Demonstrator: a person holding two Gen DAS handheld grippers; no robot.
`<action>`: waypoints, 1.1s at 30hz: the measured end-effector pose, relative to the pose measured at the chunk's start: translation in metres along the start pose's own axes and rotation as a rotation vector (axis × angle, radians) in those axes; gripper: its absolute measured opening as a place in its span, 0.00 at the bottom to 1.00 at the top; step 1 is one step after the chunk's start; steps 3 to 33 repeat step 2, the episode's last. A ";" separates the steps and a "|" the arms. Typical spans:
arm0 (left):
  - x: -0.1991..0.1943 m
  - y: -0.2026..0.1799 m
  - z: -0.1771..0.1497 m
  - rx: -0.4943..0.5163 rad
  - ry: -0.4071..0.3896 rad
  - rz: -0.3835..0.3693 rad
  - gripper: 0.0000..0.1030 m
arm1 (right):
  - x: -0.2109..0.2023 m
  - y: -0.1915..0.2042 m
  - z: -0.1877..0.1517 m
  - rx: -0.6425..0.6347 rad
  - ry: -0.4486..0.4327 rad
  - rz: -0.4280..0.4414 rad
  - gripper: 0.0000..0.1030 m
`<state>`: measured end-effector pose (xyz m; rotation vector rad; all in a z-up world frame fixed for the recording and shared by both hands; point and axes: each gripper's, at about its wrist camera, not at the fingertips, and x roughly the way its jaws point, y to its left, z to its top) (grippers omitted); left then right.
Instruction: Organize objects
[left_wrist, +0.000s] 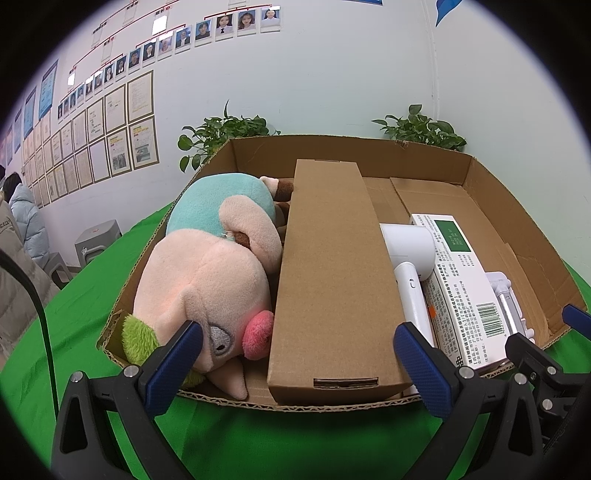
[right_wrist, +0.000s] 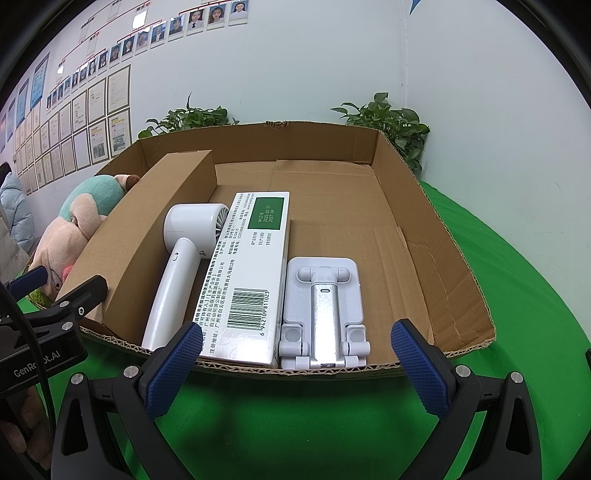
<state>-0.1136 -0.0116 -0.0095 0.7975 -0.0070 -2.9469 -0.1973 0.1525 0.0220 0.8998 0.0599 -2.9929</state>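
Observation:
A shallow cardboard tray sits on green cloth. Inside, from left: a plush pig toy, a long brown carton, a white handheld fan, a white medicine box and a folded white phone stand. My left gripper is open just before the tray's near edge, facing the carton. My right gripper is open before the near edge, facing the medicine box and stand. Neither holds anything.
Two potted plants stand behind the tray against a white wall with framed papers. Green cloth lies around the tray. People in padded coats stand at far left beside a grey stool.

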 end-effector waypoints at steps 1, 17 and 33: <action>0.000 0.000 0.000 -0.001 0.000 -0.001 1.00 | 0.000 0.000 0.000 0.000 0.000 0.000 1.00; 0.000 0.000 0.000 -0.003 0.000 -0.002 1.00 | 0.000 0.000 0.000 0.000 0.000 0.000 1.00; 0.000 0.000 0.000 -0.003 0.000 -0.002 1.00 | 0.000 0.000 0.000 0.000 0.000 0.000 1.00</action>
